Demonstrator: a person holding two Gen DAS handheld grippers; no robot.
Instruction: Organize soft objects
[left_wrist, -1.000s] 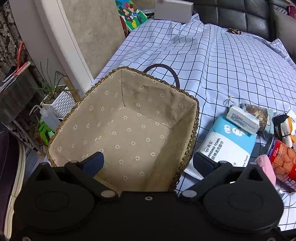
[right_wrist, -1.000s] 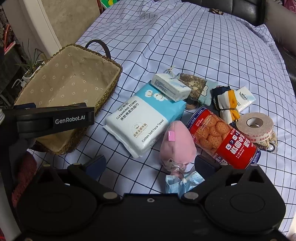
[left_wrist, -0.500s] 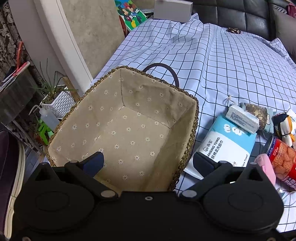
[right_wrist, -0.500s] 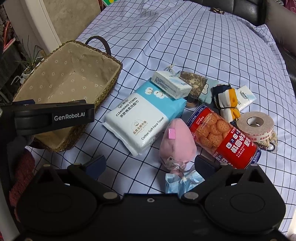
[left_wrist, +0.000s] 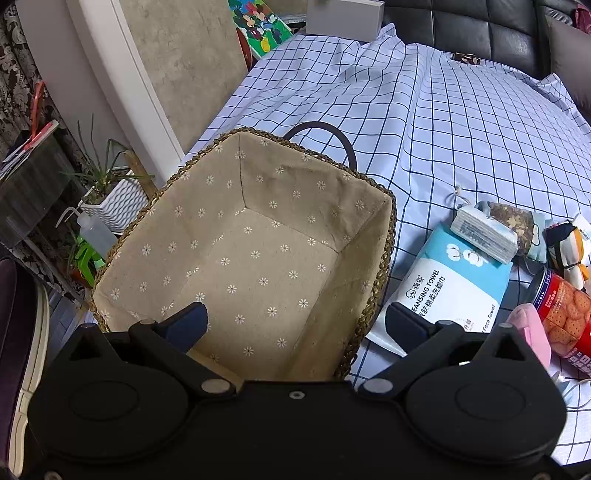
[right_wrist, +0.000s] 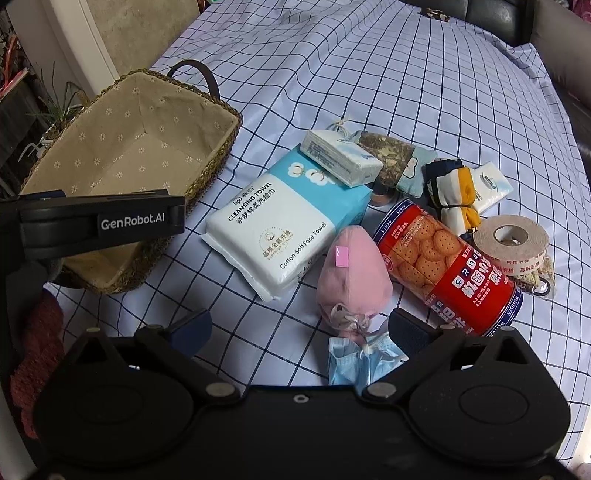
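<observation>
On my far left the basket (left_wrist: 258, 258) sits at the edge of the checked cloth (left_wrist: 461, 122), its flowered lining bare inside and its dark handle (left_wrist: 321, 129) at the far rim. My left gripper (left_wrist: 295, 321) hangs over the basket's near end with its jaws spread wide, nothing between them; one fingertip is over the lining, the other over the corner of the towel pack (left_wrist: 454, 291) just outside the rim.

From the right wrist view, the towel pack lies flat just beside the basket, apart from it. A small tissue pack (right_wrist: 340, 157) leans on its far corner, touching a patterned pouch (right_wrist: 391, 162) behind. Near me, the pink pouch (right_wrist: 351, 280) touches the towel pack's near edge on one side and the biscuit can (right_wrist: 443, 269) on the other; the can lies on its side. A blue face mask (right_wrist: 358, 362) lies crumpled just below the pink pouch, under its drawstring end. My right gripper (right_wrist: 299, 328) hovers above the cloth with jaws spread and empty; the pink pouch's tied end and the mask fall between the fingertips in view.

Further right, rolled socks (right_wrist: 454, 192) sit beside another tissue pack (right_wrist: 491, 184), both behind the can. A tape roll (right_wrist: 509, 240) stands at the far right, touching the can's side.
</observation>
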